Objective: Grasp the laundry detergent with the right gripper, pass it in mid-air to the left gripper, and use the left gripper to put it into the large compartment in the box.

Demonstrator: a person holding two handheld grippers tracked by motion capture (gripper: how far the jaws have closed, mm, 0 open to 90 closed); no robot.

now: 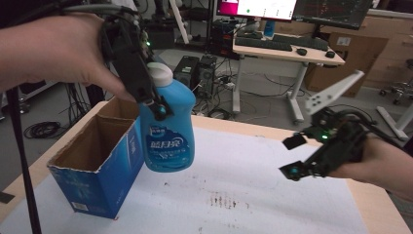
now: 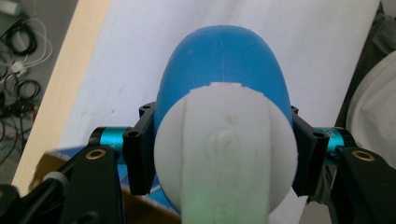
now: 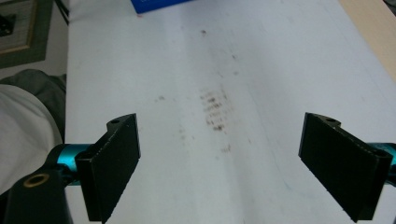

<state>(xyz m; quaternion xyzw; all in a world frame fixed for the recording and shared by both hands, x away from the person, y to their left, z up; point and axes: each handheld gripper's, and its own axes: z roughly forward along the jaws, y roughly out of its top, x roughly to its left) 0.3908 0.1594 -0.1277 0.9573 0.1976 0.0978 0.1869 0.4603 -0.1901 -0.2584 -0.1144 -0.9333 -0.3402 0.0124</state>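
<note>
Above the table (image 1: 253, 195), just beside the open box (image 1: 97, 161): one blue bottle (image 1: 168, 131) with white cap (image 1: 159, 73), hanging upright. Left gripper (image 1: 151, 100) has its jaws clamped on the neck under the cap. Right gripper (image 1: 292, 156) is well apart, jaws wide and empty. Handling, judged: rigid smooth plastic, likely heavy if full, slippery on the body; the neck gives the surest hold. Label: white Chinese characters, smaller print unreadable.

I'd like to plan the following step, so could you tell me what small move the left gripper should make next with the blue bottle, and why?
Probably shift it sideways over the open cardboard box. The left gripper is clamped on the blue bottle near its white cap, hanging clear of the table beside the box, while the right gripper is open and apart.
</note>
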